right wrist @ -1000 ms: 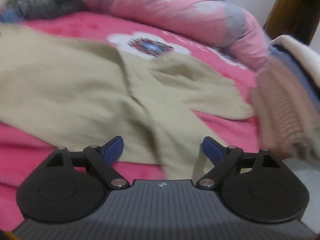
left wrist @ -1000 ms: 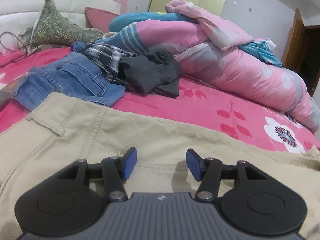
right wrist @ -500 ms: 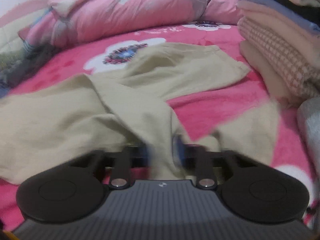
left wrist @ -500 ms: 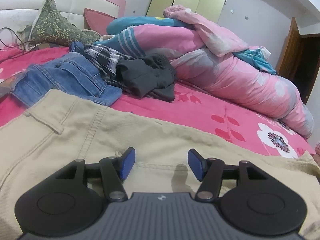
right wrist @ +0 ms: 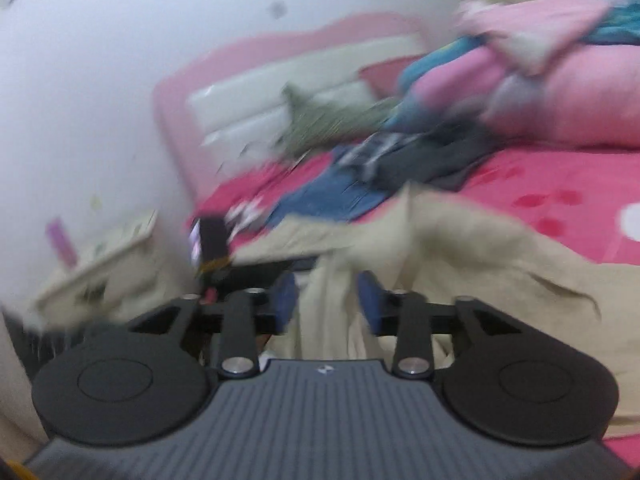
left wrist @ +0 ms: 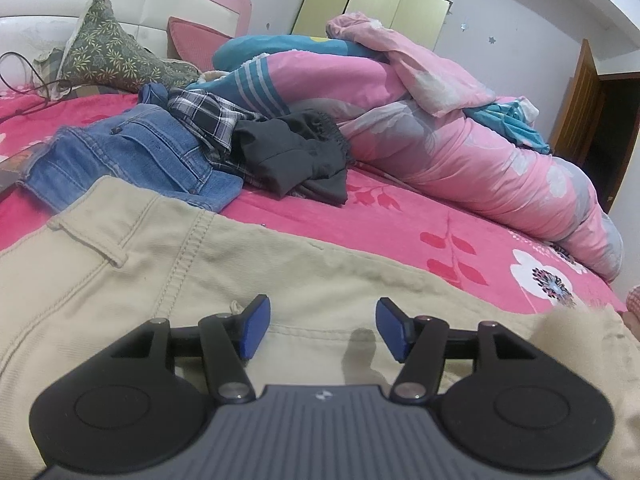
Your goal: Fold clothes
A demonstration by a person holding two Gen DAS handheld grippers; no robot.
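The khaki trousers (left wrist: 168, 264) lie spread along the bed's (left wrist: 400, 224) near edge. The left tool (left wrist: 322, 330) hovers released above them. The right tool (right wrist: 326, 300) is opening around a bunched trouser leg (right wrist: 328, 280). Risk: the leg slips free mid-carry, collapsing the fold.

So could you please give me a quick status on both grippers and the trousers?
Left gripper open above the beige cotton trousers. Right gripper opening, trouser fabric between its pads. Blue denim jeans lie just beyond, apart.
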